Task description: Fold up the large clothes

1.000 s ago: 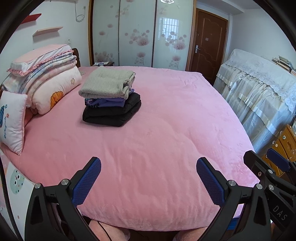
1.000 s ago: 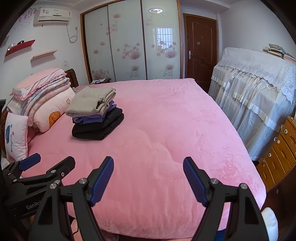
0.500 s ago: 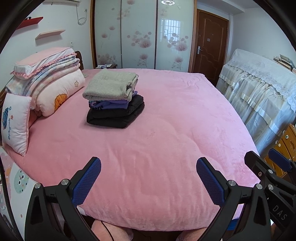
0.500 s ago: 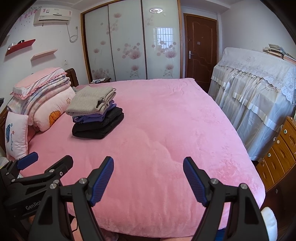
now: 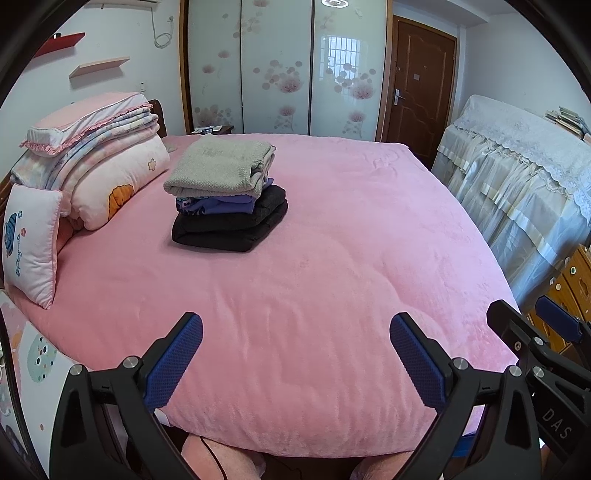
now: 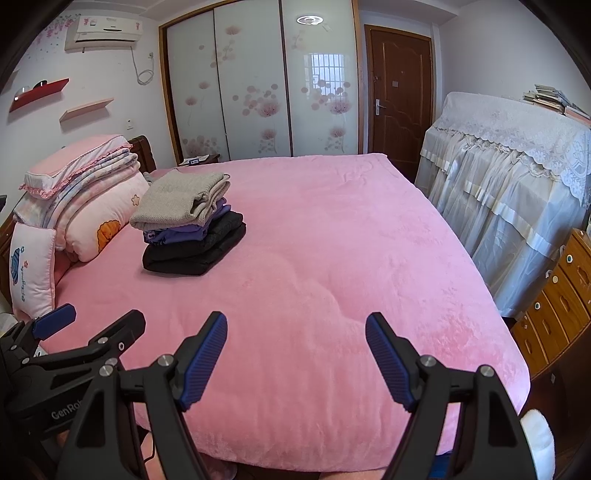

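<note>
— While both claws hang at the foot of the bed, has anything shifted in the last second?

— Little. The left view has drifted, so the stack of folded clothes [image 5: 227,195] sits a touch nearer its middle than before; the right view barely changed. Nothing on the pink bedspread [image 5: 332,258] was touched. I'd judge the folding done, or a pause between garments, since no loose garment shows.

— And the claws?

— The left gripper [image 5: 295,354] is spread wide, holding nothing. The right gripper [image 6: 295,354] is the same, released and empty, well short of the stack.

— Where's the stack exactly?

— Toward the head of the bed, near the piled quilts [image 5: 103,162]: grey on top, purple between, black beneath.

— Does one view tell more?

— The right shows the air conditioner [image 6: 103,31] and the left claw at its lower left. The left shows the right claw at its edge.
</note>
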A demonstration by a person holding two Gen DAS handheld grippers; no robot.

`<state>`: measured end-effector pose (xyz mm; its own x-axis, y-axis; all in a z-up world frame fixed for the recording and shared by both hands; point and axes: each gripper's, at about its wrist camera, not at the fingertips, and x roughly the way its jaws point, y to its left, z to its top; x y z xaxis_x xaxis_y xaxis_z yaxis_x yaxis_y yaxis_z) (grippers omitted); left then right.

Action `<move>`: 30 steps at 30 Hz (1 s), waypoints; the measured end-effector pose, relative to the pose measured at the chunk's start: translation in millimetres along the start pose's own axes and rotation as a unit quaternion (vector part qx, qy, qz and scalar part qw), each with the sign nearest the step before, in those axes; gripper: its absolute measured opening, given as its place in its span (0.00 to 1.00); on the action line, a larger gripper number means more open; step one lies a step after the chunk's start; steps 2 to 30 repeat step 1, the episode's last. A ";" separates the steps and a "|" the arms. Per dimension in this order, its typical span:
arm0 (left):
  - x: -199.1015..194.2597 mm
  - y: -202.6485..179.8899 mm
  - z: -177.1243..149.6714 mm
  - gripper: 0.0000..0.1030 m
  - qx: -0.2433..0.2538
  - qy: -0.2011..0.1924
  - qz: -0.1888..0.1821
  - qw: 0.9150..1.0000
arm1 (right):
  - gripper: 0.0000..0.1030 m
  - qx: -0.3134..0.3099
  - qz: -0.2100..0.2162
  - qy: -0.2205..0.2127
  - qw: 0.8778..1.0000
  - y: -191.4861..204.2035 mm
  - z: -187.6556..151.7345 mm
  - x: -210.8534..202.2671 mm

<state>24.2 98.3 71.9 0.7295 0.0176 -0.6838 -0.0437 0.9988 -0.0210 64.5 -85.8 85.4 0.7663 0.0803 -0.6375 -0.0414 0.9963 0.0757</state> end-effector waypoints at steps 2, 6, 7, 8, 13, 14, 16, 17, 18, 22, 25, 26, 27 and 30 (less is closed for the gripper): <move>-0.2 -0.6 -0.3 0.97 0.001 0.000 0.000 1.000 | 0.76 0.000 0.000 0.000 1.000 -0.5 0.6 0.5; -0.2 -0.6 -0.3 0.97 0.001 0.000 0.000 1.000 | 0.76 0.000 0.000 0.000 1.000 -0.5 0.6 0.5; -0.2 -0.6 -0.3 0.97 0.001 0.000 0.000 1.000 | 0.76 0.000 0.000 0.000 1.000 -0.5 0.6 0.5; -0.2 -0.6 -0.3 0.97 0.001 0.000 0.000 1.000 | 0.76 0.000 0.000 0.000 1.000 -0.5 0.6 0.5; -0.2 -0.6 -0.3 0.97 0.001 0.000 0.000 1.000 | 0.76 0.000 0.000 0.000 1.000 -0.5 0.6 0.5; -0.2 -0.6 -0.3 0.97 0.001 0.000 0.000 1.000 | 0.76 0.000 0.000 0.000 1.000 -0.5 0.6 0.5; -0.2 -0.6 -0.3 0.97 0.001 0.000 0.000 1.000 | 0.76 0.000 0.000 0.000 1.000 -0.5 0.6 0.5; -0.2 -0.6 -0.3 0.97 0.001 0.000 0.000 1.000 | 0.76 0.000 0.000 0.000 1.000 -0.5 0.6 0.5; -0.2 -0.6 -0.3 0.97 0.001 0.000 0.000 1.000 | 0.76 0.000 0.000 0.000 1.000 -0.5 0.6 0.5; -0.2 -0.6 -0.3 0.97 0.001 0.000 0.000 1.000 | 0.76 0.000 0.000 0.000 1.000 -0.5 0.6 0.5; -0.2 -0.6 -0.3 0.97 0.001 0.000 0.000 1.000 | 0.76 0.000 0.000 0.000 1.000 -0.5 0.6 0.5; -0.2 -0.6 -0.3 0.97 0.001 0.000 0.000 1.000 | 0.76 0.000 0.000 0.000 1.000 -0.5 0.6 0.5; -0.2 -0.6 -0.3 0.97 0.001 0.000 0.000 1.000 | 0.76 0.000 0.000 0.000 1.000 -0.5 0.6 0.5; -0.2 -0.6 -0.3 0.97 0.001 0.000 0.000 1.000 | 0.76 0.000 0.000 0.000 1.000 -0.5 0.6 0.5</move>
